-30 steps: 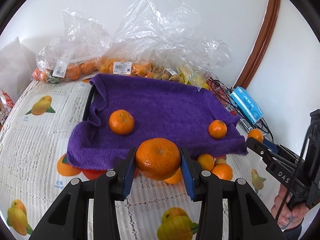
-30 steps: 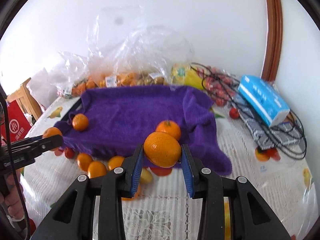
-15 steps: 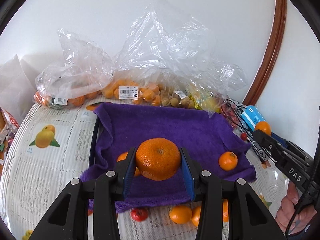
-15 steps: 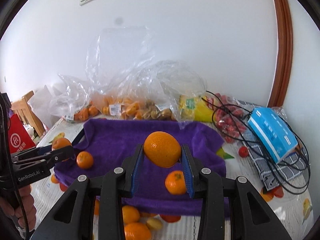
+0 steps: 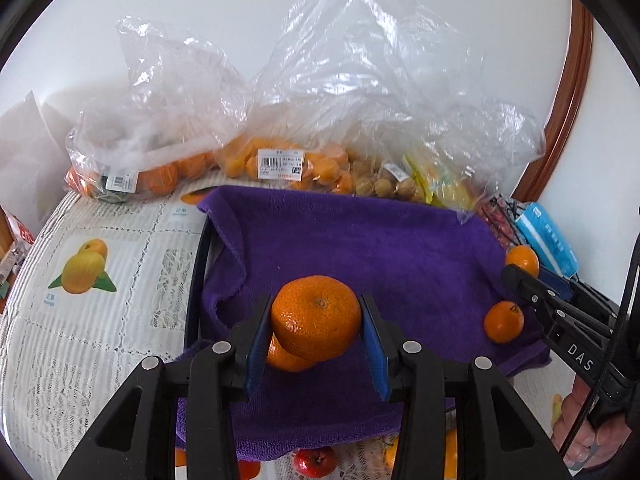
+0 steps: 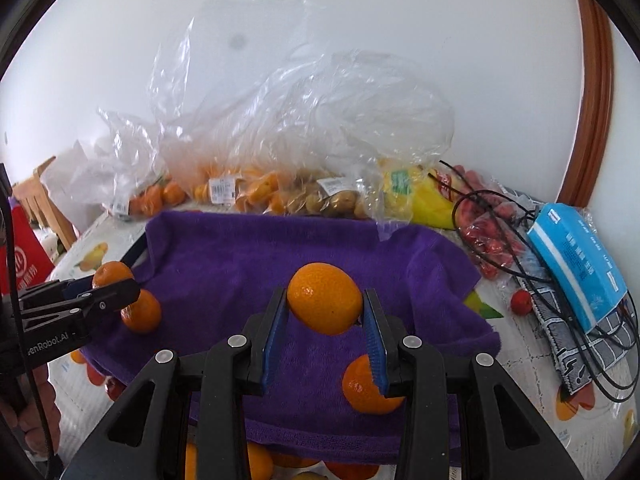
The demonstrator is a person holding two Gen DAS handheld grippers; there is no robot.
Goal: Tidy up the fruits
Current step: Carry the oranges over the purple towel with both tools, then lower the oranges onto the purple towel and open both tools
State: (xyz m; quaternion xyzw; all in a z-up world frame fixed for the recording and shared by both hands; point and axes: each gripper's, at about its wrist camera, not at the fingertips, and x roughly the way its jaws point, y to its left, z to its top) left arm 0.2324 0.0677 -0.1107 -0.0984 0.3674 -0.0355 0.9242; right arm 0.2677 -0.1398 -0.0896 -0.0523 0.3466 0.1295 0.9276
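My left gripper (image 5: 316, 322) is shut on a large orange (image 5: 316, 316) and holds it above the near left part of the purple towel (image 5: 360, 240). Another orange (image 5: 282, 356) lies on the towel just under it. My right gripper (image 6: 325, 312) is shut on an orange (image 6: 325, 298) above the towel (image 6: 248, 252). A small orange (image 6: 368, 390) lies on the towel below the right finger. The left gripper (image 6: 100, 286) with its orange shows at the left, over another orange (image 6: 142, 314). The right gripper (image 5: 520, 270) shows at the right above a small orange (image 5: 503, 322).
Clear plastic bags of oranges and small fruits (image 5: 280, 164) stand behind the towel by the wall. A blue tissue pack (image 6: 576, 264), black cables and red tomatoes (image 6: 488, 236) lie at the right. Loose oranges and a tomato (image 5: 314, 460) lie on the tablecloth in front of the towel.
Both grippers have moved forward over the purple towel with their oranges still held. The loose fruit in front of the towel has slipped toward the bottom edge of both views.
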